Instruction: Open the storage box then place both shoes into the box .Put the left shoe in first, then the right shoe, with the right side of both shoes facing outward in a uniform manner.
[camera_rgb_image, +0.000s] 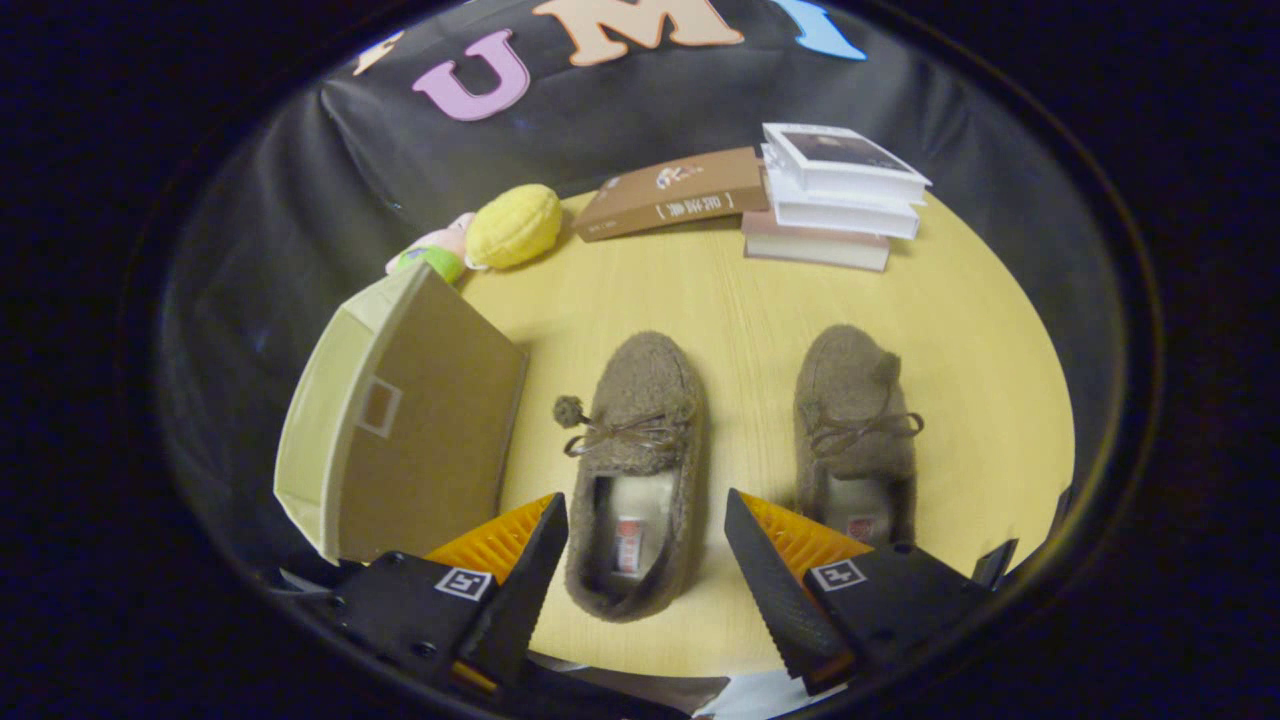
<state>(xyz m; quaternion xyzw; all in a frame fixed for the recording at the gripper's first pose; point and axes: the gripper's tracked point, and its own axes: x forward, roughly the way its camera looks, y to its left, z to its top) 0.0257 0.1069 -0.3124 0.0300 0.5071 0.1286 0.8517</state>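
Between the spread, empty fingers of the gripper (645, 565) the heel of the left shoe (636, 470) is framed on the desk (760, 300); the right shoe (855, 430) lies just beyond the right finger. The storage box (410, 415) (lid apparently shut) stands beyond the left finger. If a shoe were grasped first, the order would be broken; the soft heel could also be pinched off-centre and dropped.

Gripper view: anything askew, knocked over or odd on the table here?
Little stands out. Both shoes, left shoe and right shoe, sit upright, toes pointing away. The storage box beside the left shoe looks tipped at an angle. The open gripper straddles the left shoe's heel, not touching it.
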